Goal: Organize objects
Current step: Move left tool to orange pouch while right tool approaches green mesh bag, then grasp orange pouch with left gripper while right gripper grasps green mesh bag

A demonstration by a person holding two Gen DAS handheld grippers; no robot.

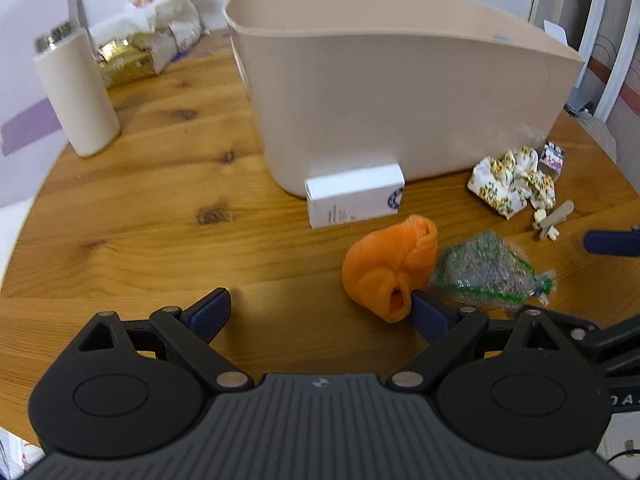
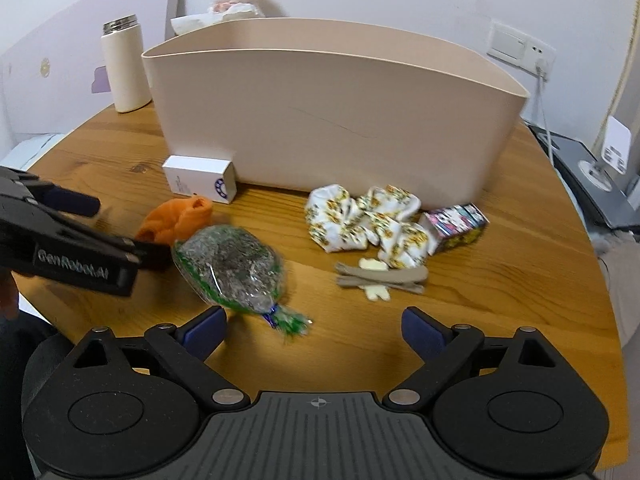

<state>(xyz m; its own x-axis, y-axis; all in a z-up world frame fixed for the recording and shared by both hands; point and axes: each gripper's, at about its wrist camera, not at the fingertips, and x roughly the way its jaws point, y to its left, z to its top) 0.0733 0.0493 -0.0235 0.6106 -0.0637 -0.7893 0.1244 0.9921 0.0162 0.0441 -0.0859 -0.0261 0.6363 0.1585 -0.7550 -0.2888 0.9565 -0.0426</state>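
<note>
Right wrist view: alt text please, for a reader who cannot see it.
The open right gripper hovers over a round wooden table, facing a beige bin. Loose before the bin lie a bagged scourer, floral cloth, orange cloth and white box; the left gripper reaches in.

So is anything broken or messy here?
A thin dark crack-like line runs across the beige bin's front wall. Small items lie loose in front of it, not inside: white box, orange cloth, floral fabric.

big beige plastic bin point(image 2: 320, 120) mid-table on the round wooden table point(image 2: 520, 280), small white cardboard box point(image 2: 200, 180) touching its front, rolled orange cloth point(image 2: 176, 220) just before that, bagged grey-green scouring pad point(image 2: 228, 268) beside it, crumpled floral fabric point(image 2: 360, 220) further right
</note>
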